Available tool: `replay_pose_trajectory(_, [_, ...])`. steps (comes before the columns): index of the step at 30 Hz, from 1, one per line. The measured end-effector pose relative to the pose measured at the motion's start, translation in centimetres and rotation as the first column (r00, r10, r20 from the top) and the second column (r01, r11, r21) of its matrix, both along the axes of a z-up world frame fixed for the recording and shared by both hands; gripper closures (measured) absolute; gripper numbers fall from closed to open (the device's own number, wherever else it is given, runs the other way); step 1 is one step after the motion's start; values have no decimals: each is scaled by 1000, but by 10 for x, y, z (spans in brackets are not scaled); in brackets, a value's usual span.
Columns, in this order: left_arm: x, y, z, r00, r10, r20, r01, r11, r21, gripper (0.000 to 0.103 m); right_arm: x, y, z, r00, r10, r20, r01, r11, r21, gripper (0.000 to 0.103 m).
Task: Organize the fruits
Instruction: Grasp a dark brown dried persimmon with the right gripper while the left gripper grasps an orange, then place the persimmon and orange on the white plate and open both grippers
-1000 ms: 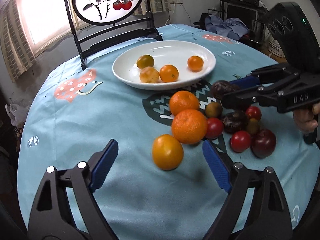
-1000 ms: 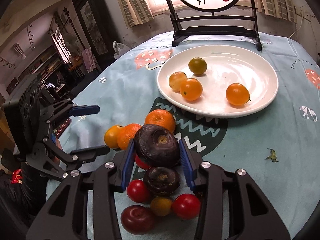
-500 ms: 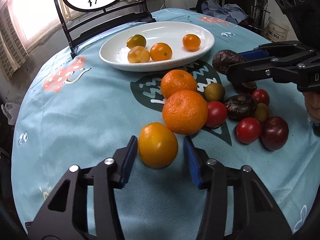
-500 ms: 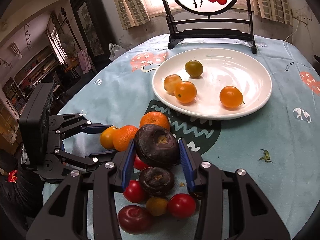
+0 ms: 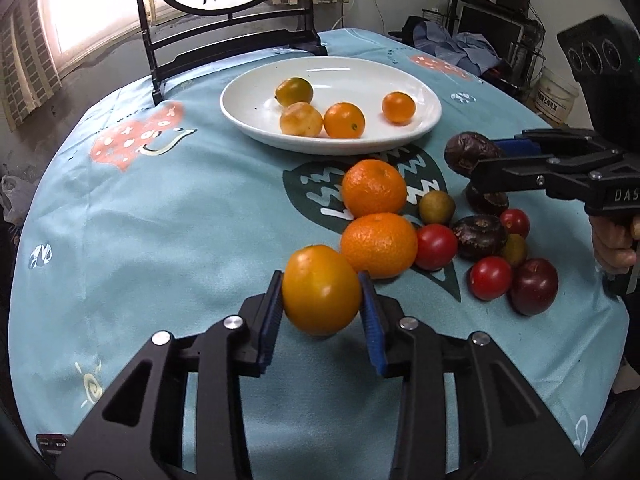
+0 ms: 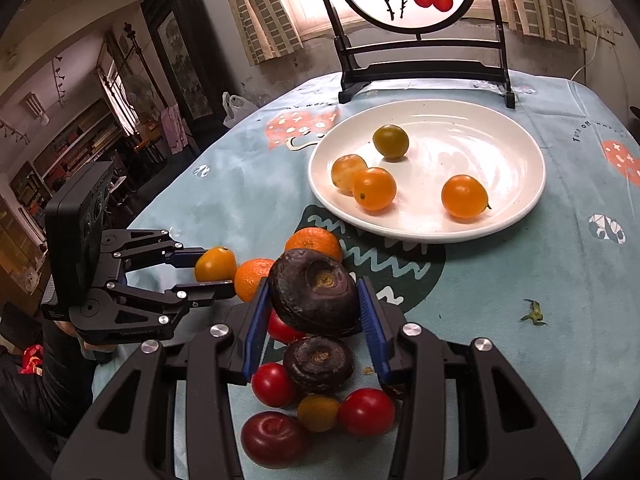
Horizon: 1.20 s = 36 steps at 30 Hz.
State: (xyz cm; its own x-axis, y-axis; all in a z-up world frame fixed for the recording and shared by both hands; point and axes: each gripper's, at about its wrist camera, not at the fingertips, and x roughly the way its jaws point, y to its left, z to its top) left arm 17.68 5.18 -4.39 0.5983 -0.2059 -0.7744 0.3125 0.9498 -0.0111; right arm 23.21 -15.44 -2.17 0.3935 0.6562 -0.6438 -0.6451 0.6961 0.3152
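My left gripper (image 5: pixel 322 312) is shut on a yellow-orange fruit (image 5: pixel 321 289) and holds it just above the cloth; it also shows in the right wrist view (image 6: pixel 215 265). My right gripper (image 6: pixel 314 312) is shut on a dark brown wrinkled fruit (image 6: pixel 313 291), lifted above the pile; it also shows in the left wrist view (image 5: pixel 466 153). A white plate (image 5: pixel 416 92) at the back holds several small orange and green fruits. Two mandarins (image 5: pixel 376 188) (image 5: pixel 379 245), red tomatoes (image 5: pixel 436 246), another dark fruit (image 5: pixel 479 237) and a dark plum (image 5: pixel 534 286) lie on the table.
The round table has a light blue patterned cloth (image 5: pixel 160 220). A black decorative stand with a painted disc (image 5: pixel 224 12) stands behind the plate. A small green leaf scrap (image 6: pixel 532 311) lies on the cloth at the right. Furniture and clutter surround the table.
My left gripper moved forward, closed on the yellow-orange fruit and lifted it slightly. My right gripper keeps its hold on the dark fruit, with little movement.
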Motion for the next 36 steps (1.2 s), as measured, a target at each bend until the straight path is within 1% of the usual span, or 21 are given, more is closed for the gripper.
replay_pose_trajectory(4, [0, 15, 13, 998, 60, 34, -56, 994, -90, 66, 2, -3, 3, 999, -29, 35, 28, 1000, 14, 59])
replay_pose_trajectory(7, [6, 15, 21, 995, 92, 44, -85, 988, -128, 66, 9, -5, 8, 993, -85, 85, 83, 996, 25, 59])
replay_pose_trajectory(10, [25, 8, 33, 992, 120, 48, -110, 978, -174, 66, 28, -12, 13, 978, -170, 123, 164, 985, 51, 59])
replay_pose_trajectory(13, [56, 0, 44, 986, 161, 45, -148, 963, -224, 66, 53, -18, 15, 964, -241, 114, 234, 970, 67, 59])
replay_pose_trajectory(15, [80, -8, 47, 982, 187, 41, -174, 961, -215, 66, 70, -18, 13, 957, -272, 104, 268, 962, 53, 59])
replay_pose_trajectory(17, [105, -17, 45, 979, 203, 32, -194, 963, -185, 66, 83, -19, 9, 955, -282, 86, 280, 959, 43, 59])
replay_pose_trajectory(20, [132, -26, 40, 976, 218, 11, -213, 962, -169, 66, 94, -18, 4, 955, -286, 75, 285, 958, 23, 59])
replay_pose_trajectory(27, [165, -27, 31, 966, 260, -4, -258, 956, -136, 66, 113, -12, 1, 959, -275, 70, 275, 961, 16, 59])
replay_pose_trajectory(28, [167, -26, 30, 964, 266, -9, -265, 955, -136, 66, 114, -10, 0, 960, -273, 69, 273, 962, 10, 59])
replay_pose_trajectory(29, [169, -25, 28, 962, 272, -19, -272, 952, -139, 65, 114, -9, -1, 958, -277, 70, 277, 961, 10, 55])
replay_pose_trajectory(30, [168, -24, 28, 961, 277, -23, -277, 950, -143, 57, 113, -10, 1, 956, -285, 72, 285, 958, 12, 51])
replay_pose_trajectory(31, [166, -23, 30, 960, 279, -13, -278, 950, -145, 38, 111, -12, 4, 953, -294, 74, 293, 956, 19, 47])
replay_pose_trajectory(32, [161, -22, 35, 957, 290, 12, -285, 947, -145, 32, 107, -16, 9, 952, -297, 76, 294, 955, 43, 47])
replay_pose_trajectory(34, [148, -19, 49, 948, 311, 61, -299, 942, -152, 17, 99, -25, 18, 953, -293, 79, 286, 954, 95, 47])
replay_pose_trajectory(35, [139, -16, 55, 944, 320, 81, -305, 939, -160, 14, 94, -28, 22, 955, -285, 80, 276, 955, 109, 47])
replay_pose_trajectory(36, [130, -13, 60, 938, 331, 101, -312, 935, -168, 9, 88, -30, 24, 961, -266, 79, 257, 960, 111, 47])
